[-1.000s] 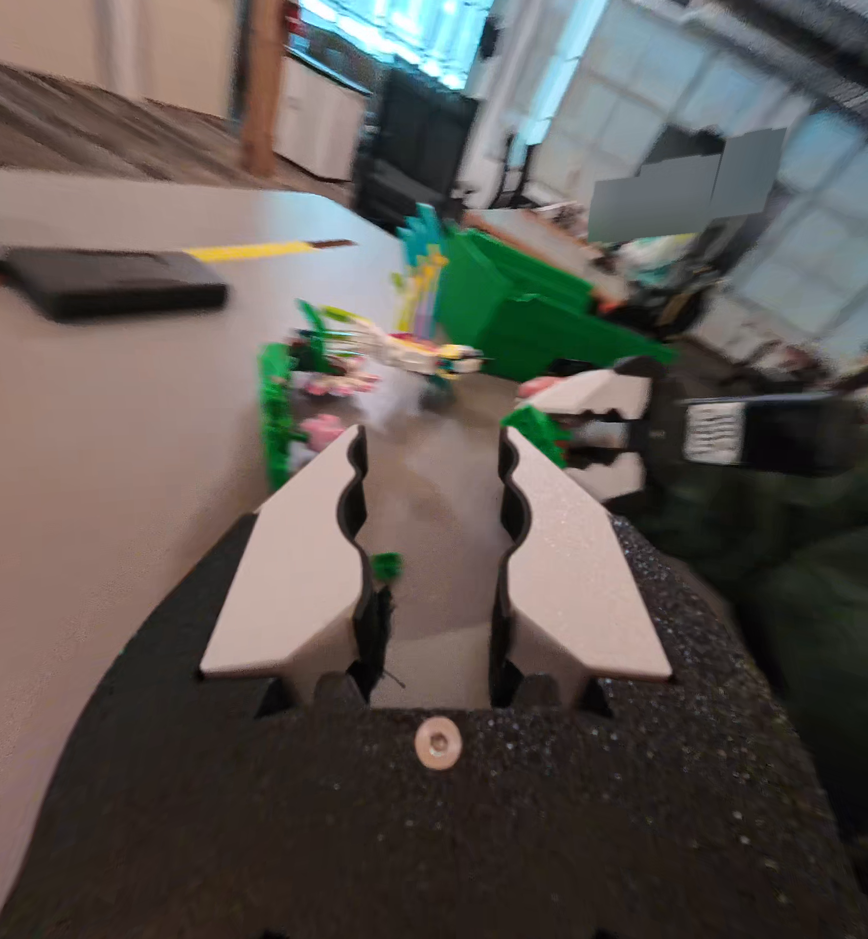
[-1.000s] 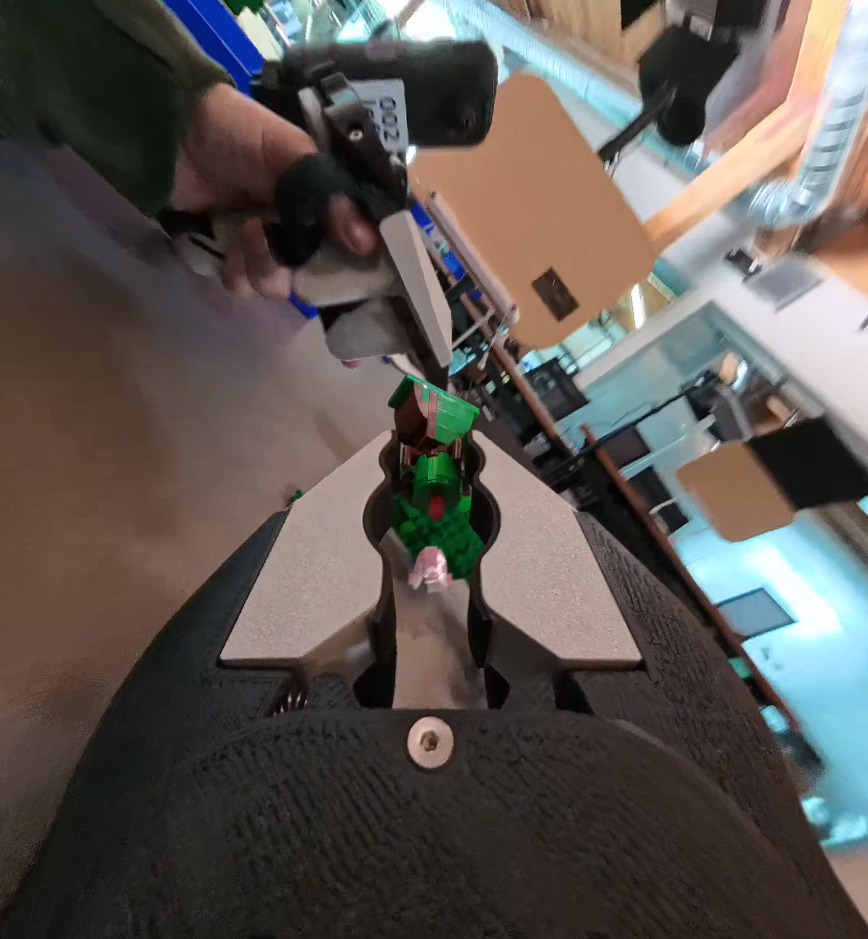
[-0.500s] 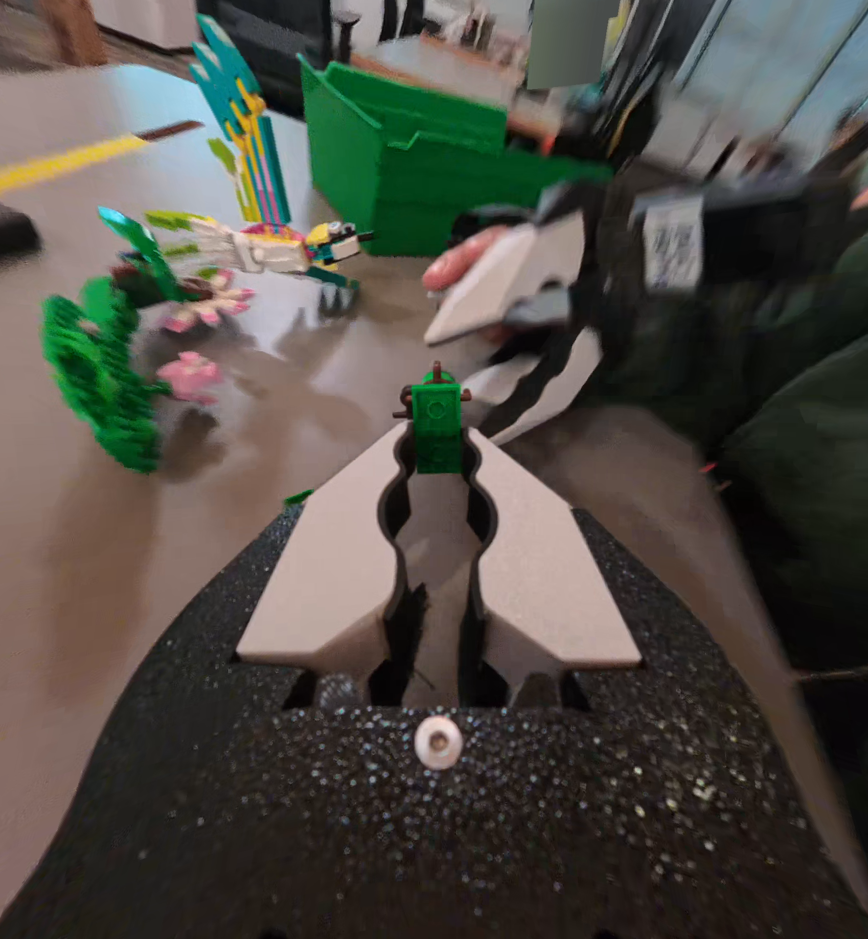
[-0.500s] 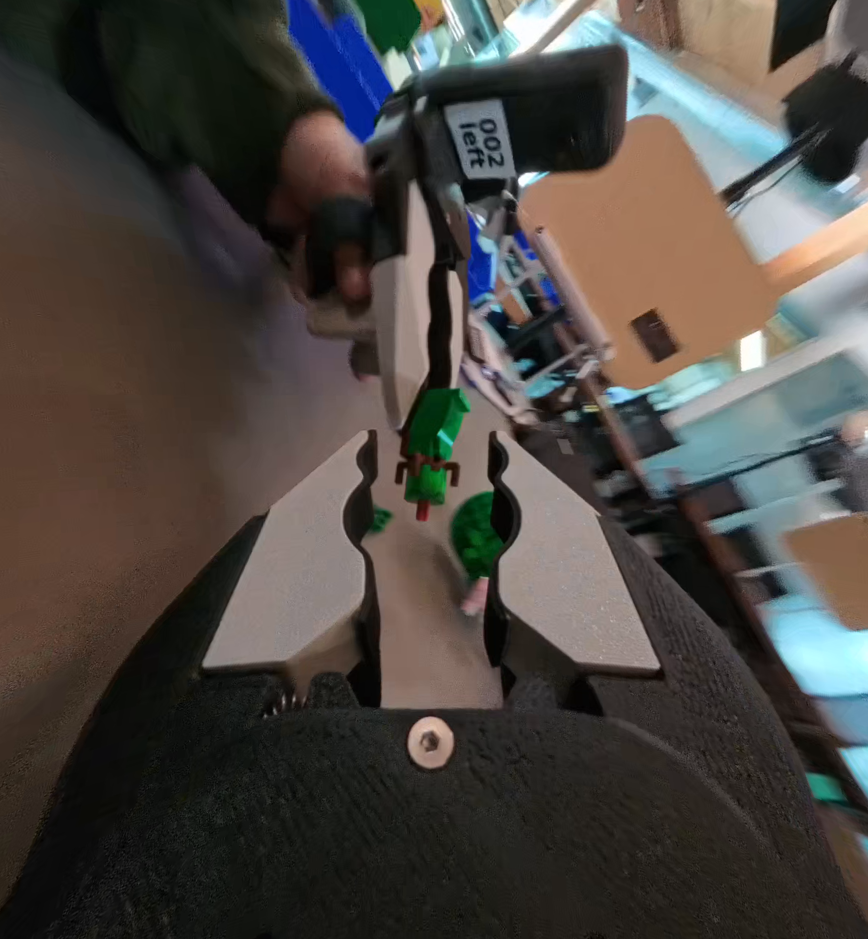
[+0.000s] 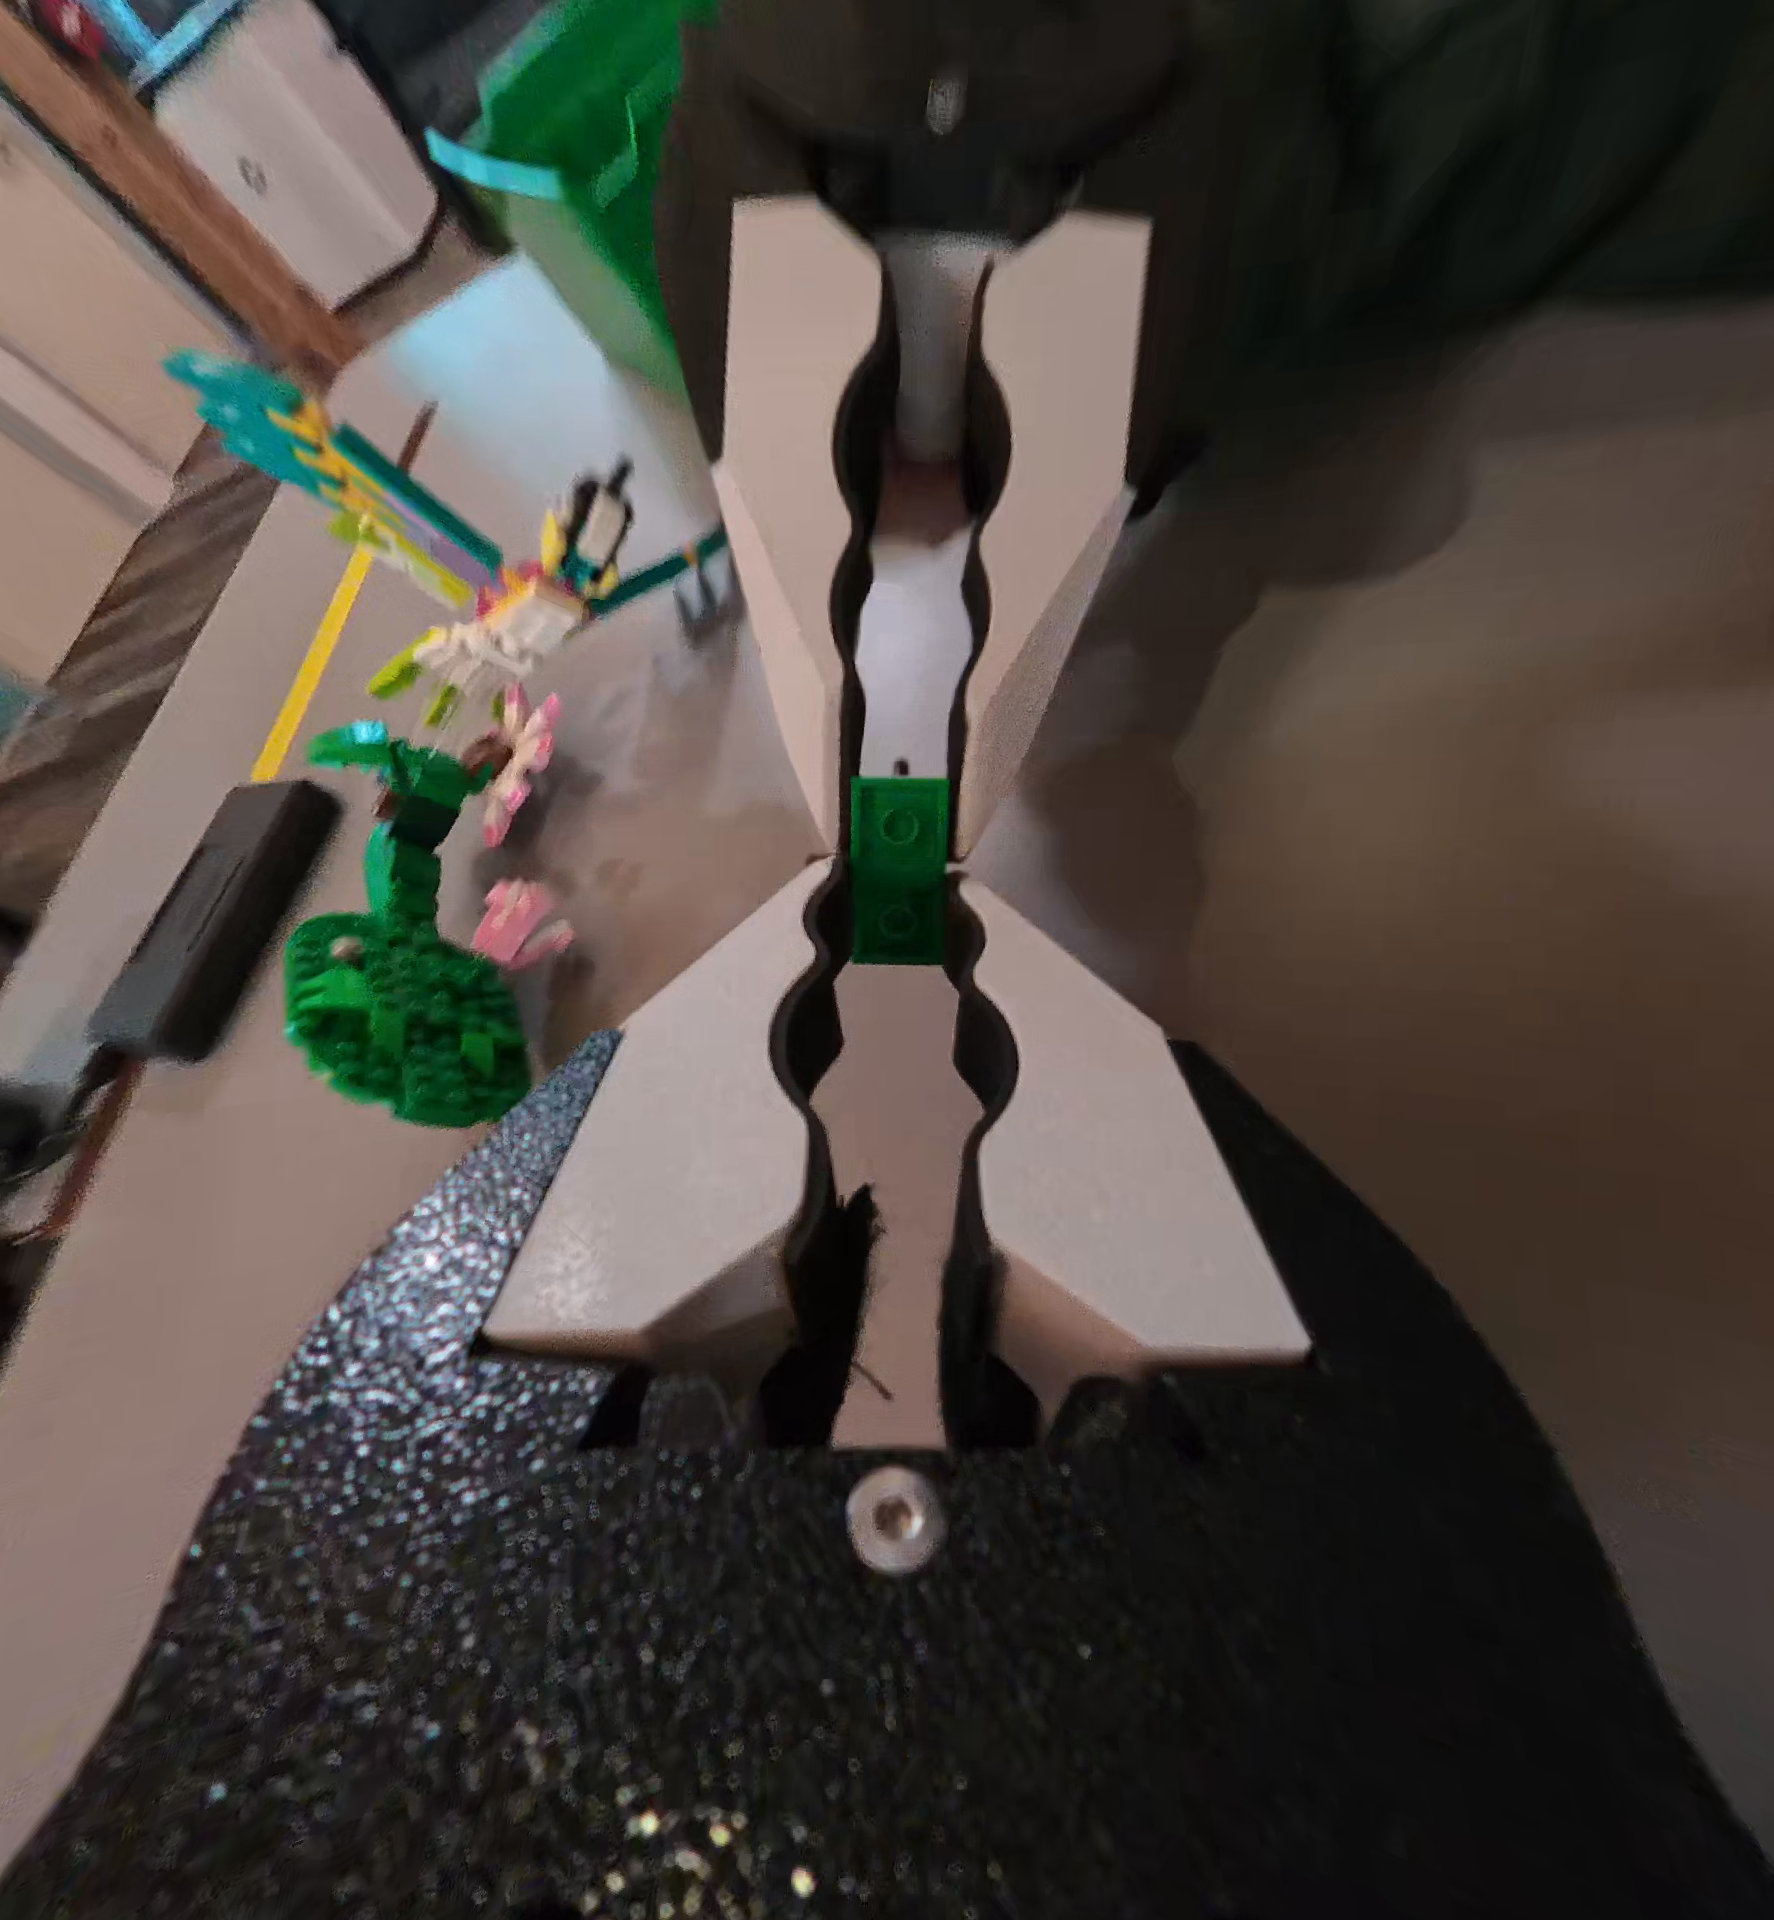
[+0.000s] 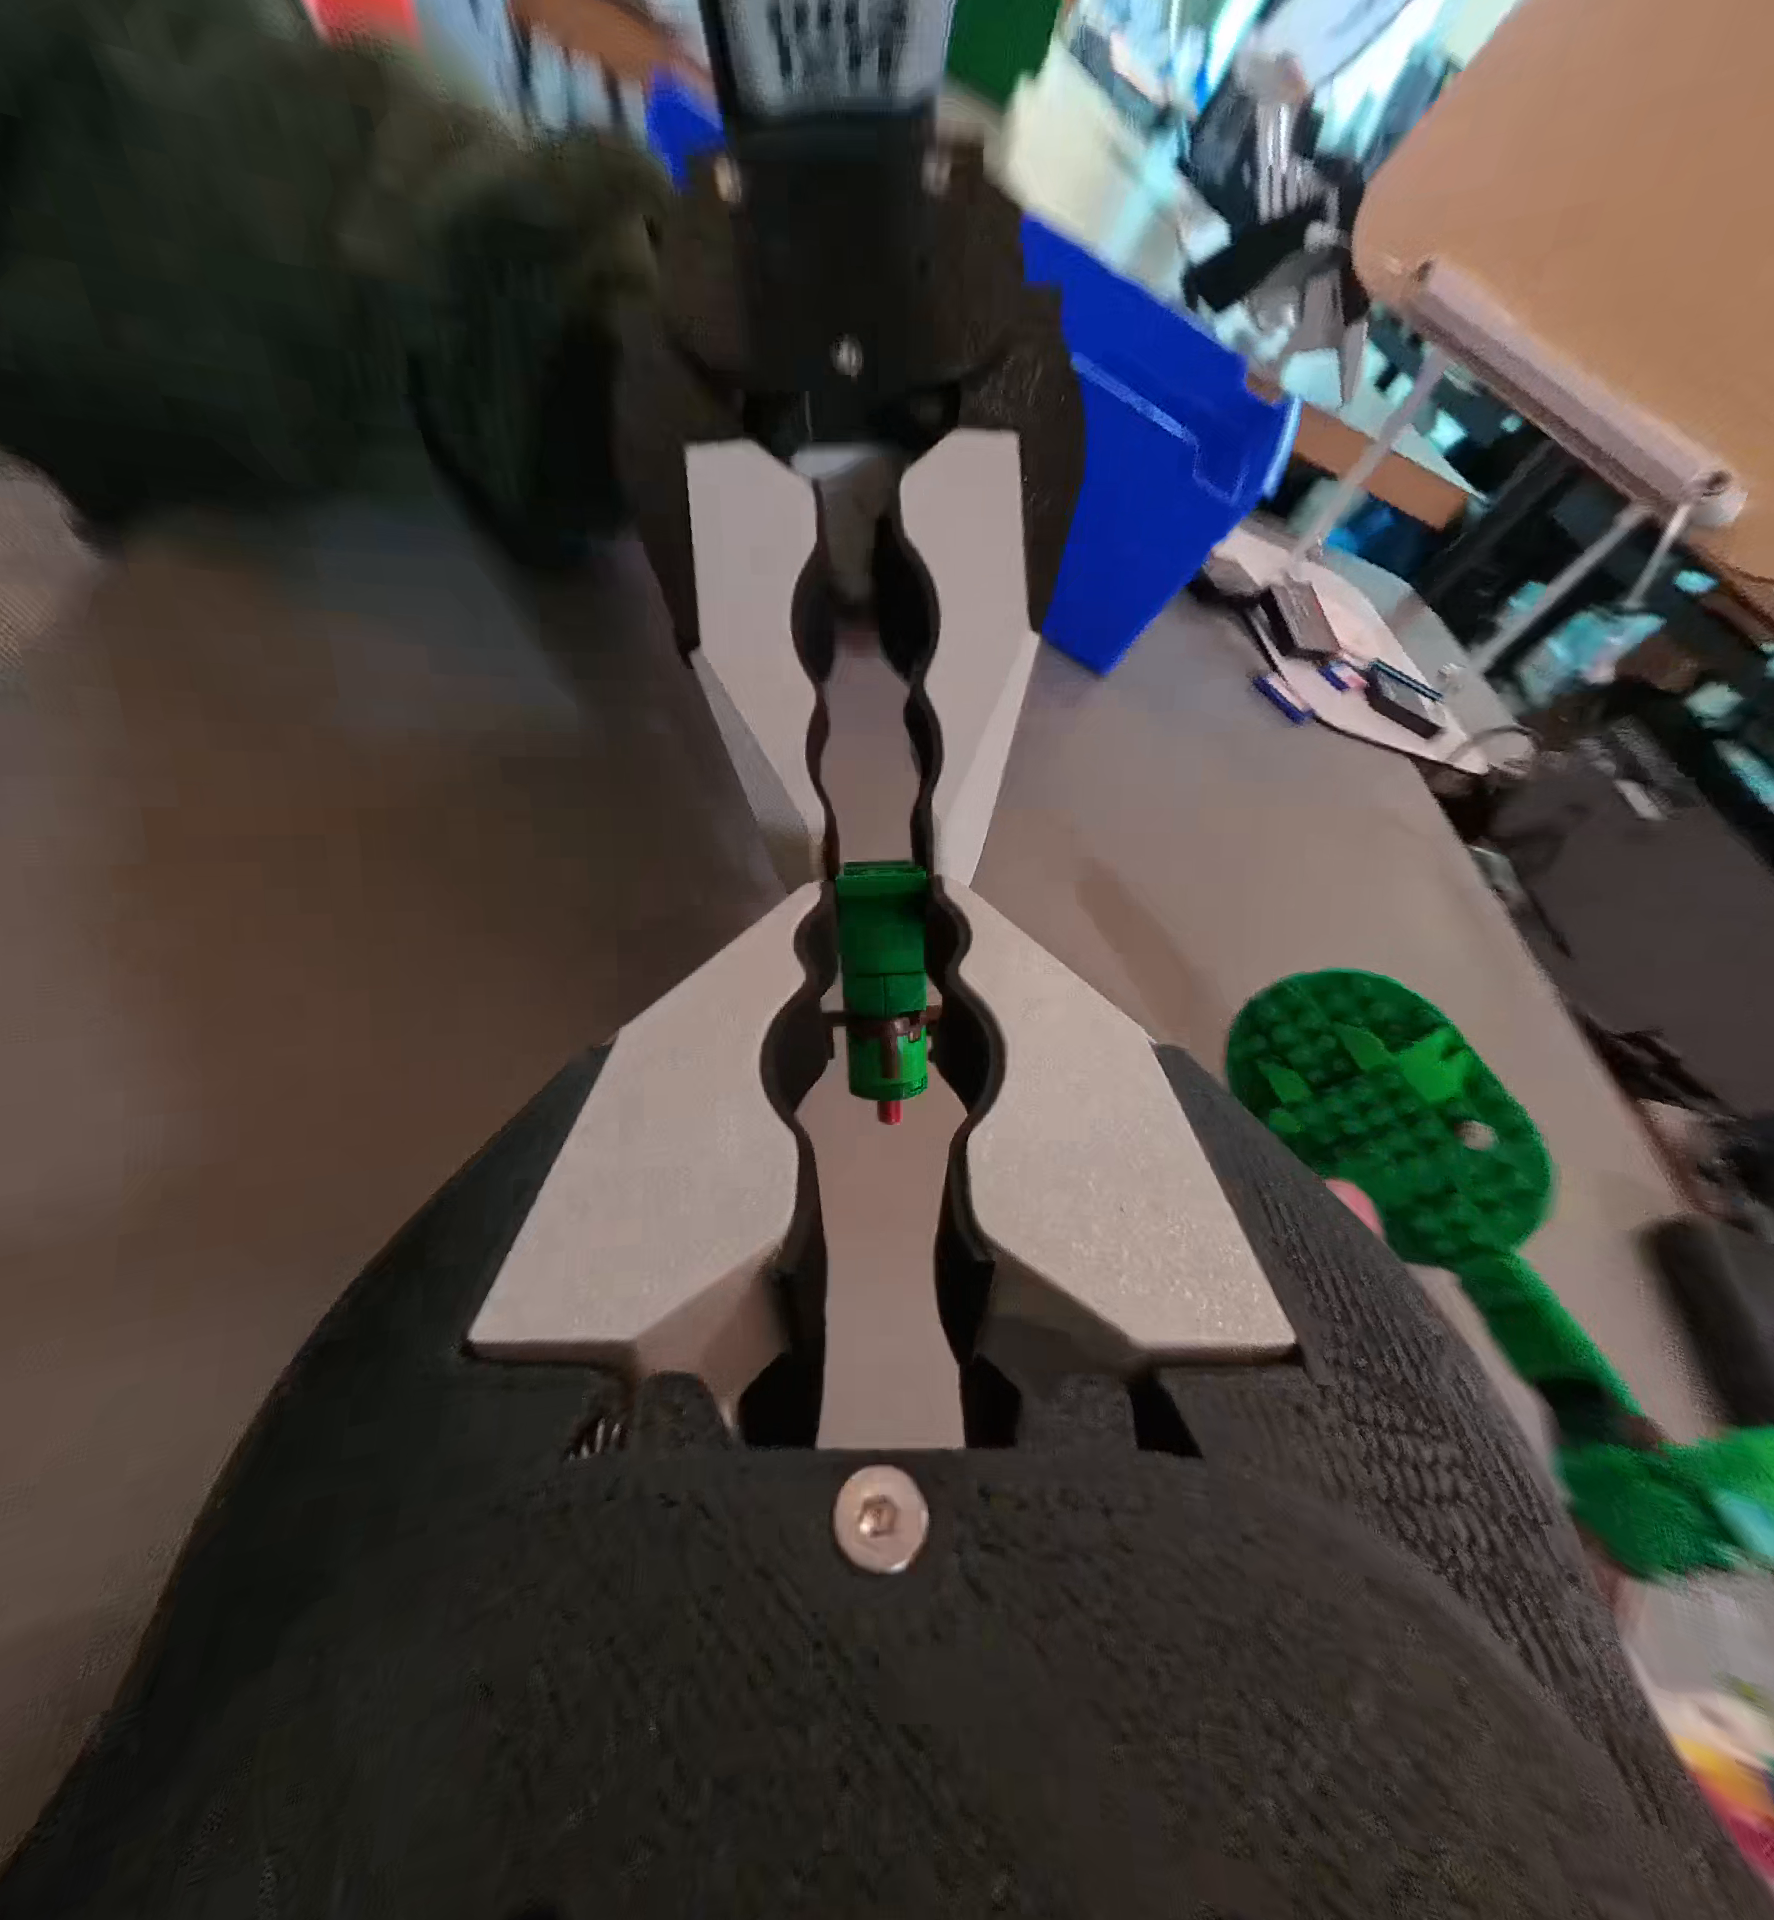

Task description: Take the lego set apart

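A small green lego piece (image 5: 897, 871) with a brown clip and a red pin at one end (image 6: 883, 987) sits between both grippers, which meet tip to tip above the table. My left gripper (image 5: 895, 899) is shut on one end of it. My right gripper (image 6: 881, 906) is shut on the other end; it also shows in the left wrist view (image 5: 898, 826), coming in from above. The rest of the lego set, a green round base with a stem and pink flowers (image 5: 400, 997), stands on the table to the left. A colourful lego bird (image 5: 504, 623) stands behind it.
A green bin (image 5: 571, 135) stands at the back of the table. A black flat block (image 5: 202, 925) lies near the table's left edge. In the right wrist view the green base (image 6: 1382, 1122) is at the right and a blue bin (image 6: 1143, 447) stands behind. My left and right fingertips are right by each other. From either gripper's tips it is about 20 cm to the colourful lego bird (image 5: 504, 623).
The green piece went from my right gripper to my left, and my right opened. Now the two grippers face tip to tip and my right has closed on the piece again.
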Available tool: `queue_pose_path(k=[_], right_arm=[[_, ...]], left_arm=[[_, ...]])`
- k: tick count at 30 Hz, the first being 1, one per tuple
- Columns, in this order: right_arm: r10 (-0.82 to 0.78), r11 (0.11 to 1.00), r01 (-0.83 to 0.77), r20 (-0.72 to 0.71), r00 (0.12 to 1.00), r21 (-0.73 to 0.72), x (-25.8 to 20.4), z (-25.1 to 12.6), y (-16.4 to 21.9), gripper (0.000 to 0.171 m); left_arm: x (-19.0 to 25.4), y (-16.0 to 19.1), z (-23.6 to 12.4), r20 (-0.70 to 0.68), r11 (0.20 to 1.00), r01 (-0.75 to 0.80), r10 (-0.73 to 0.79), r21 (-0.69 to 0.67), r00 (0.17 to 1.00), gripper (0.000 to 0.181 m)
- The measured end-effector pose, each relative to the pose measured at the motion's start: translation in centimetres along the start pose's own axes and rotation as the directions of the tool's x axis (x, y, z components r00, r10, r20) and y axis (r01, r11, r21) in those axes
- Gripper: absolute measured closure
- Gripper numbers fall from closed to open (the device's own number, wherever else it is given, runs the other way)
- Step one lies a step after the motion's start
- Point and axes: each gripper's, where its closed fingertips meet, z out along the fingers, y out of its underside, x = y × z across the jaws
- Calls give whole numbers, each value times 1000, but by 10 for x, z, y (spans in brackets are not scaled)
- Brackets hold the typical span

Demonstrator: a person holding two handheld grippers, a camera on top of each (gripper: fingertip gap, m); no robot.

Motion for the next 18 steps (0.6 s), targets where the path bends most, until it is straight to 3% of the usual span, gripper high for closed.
queue_pose_path(k=[3, 6, 11, 13, 15, 18], right_arm=[[159, 969, -177, 115, 981, 173, -2, -11, -22, 158], [206, 946, -245, 189, 960, 213, -7, -15, -25, 158], [334, 878, -357, 126, 934, 319, 29, -54, -22, 158], [384, 860, -401, 117, 916, 316, 33, -51, -18, 158], [456, 836, -467, 109, 883, 287, 36, -41, -11, 158], [600, 748, -611, 129, 790, 260, 42, -31, 0, 157]], left_arm=[[6, -26, -15, -159, 955, 197, -165, 220, 974, 166], [12, -28, -19, -250, 928, 268, -203, 260, 947, 166], [-23, -17, -57, -214, 848, 400, -343, 349, 914, 167], [-24, -7, -50, -218, 845, 454, -405, 283, 888, 166], [-13, 11, -35, -243, 848, 514, -476, 128, 845, 166], [3, 33, -18, -250, 831, 555, -546, -39, 800, 166]])
